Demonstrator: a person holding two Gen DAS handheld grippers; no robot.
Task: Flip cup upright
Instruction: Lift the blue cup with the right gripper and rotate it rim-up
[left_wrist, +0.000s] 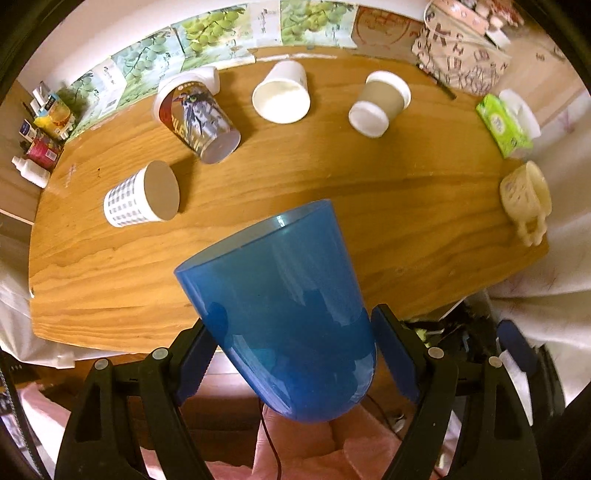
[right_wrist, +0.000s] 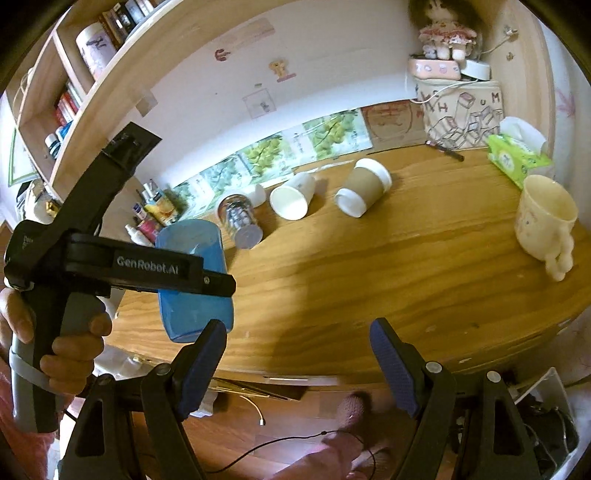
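Note:
My left gripper (left_wrist: 291, 354) is shut on a translucent blue plastic cup (left_wrist: 284, 306), held in the air over the near edge of the wooden table (left_wrist: 406, 221) with its mouth pointing up and away. In the right wrist view the same blue cup (right_wrist: 192, 291) sits in the left gripper (right_wrist: 218, 284) at the left, mouth up. My right gripper (right_wrist: 297, 362) is open and empty, hovering at the table's near edge.
Several cups lie on their sides on the table: a checked paper cup (left_wrist: 142, 197), a printed cup (left_wrist: 197, 118), a white cup (left_wrist: 282, 96), a brown sleeved cup (left_wrist: 380, 103). A cream mug (right_wrist: 543, 225) stands upright at the right. A green tissue pack (left_wrist: 504, 125) and a patterned bag (left_wrist: 461, 55) stand at the back right.

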